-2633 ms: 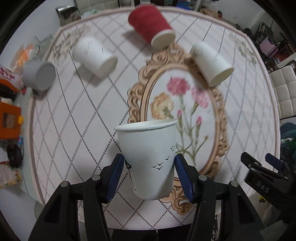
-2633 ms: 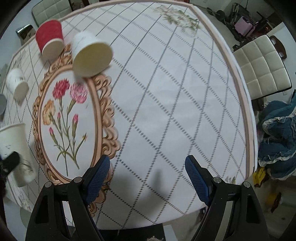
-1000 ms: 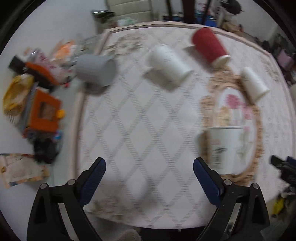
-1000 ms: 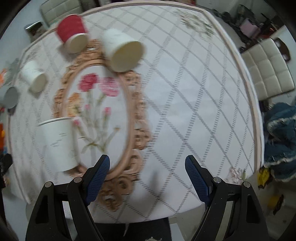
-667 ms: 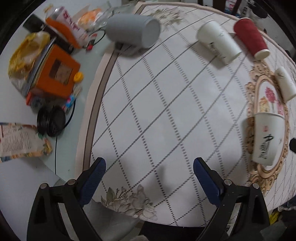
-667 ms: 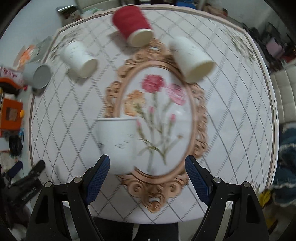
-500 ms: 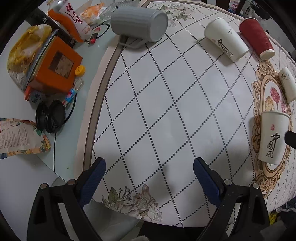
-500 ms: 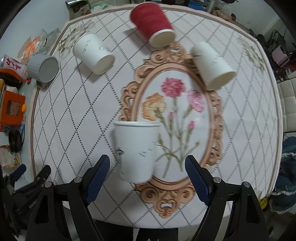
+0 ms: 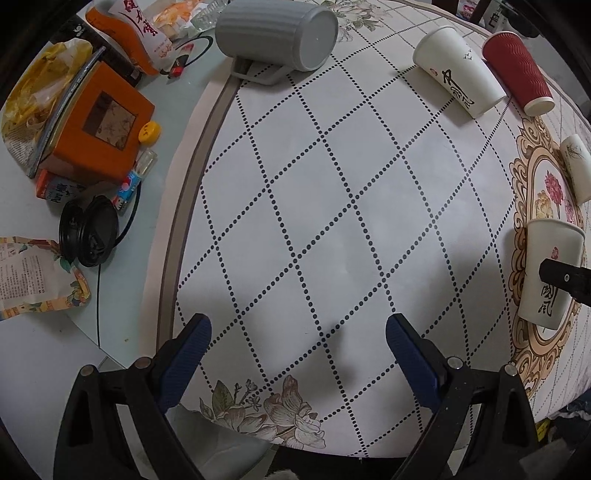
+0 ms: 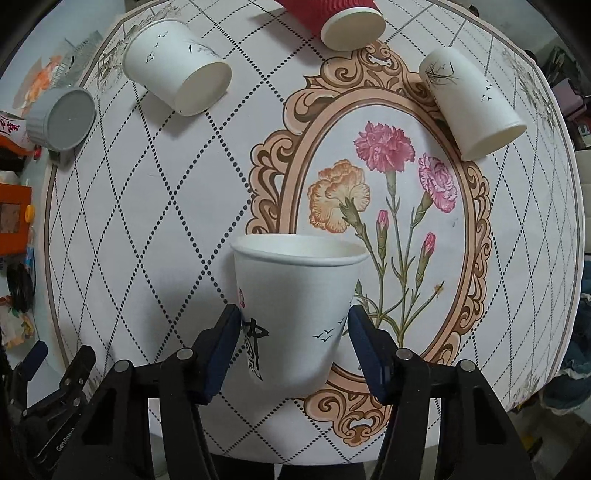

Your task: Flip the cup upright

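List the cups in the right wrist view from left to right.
Grey mug → white paper cup on its side → upright white cup between the right claw's fingers → red cup → white cup with grass print.

We see our left gripper (image 9: 295, 334) and right gripper (image 10: 294, 325) alike: 2 black plastic arms each, silver screws, ribbed dark-blue pads (image 9: 192, 341) on the fingers.

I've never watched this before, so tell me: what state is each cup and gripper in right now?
upright white cup: standing, mouth up, between the right gripper's fingers
red cup: on its side
two other white cups: on their sides
grey mug: on its side
left gripper: open, empty
right gripper: closed on the cup
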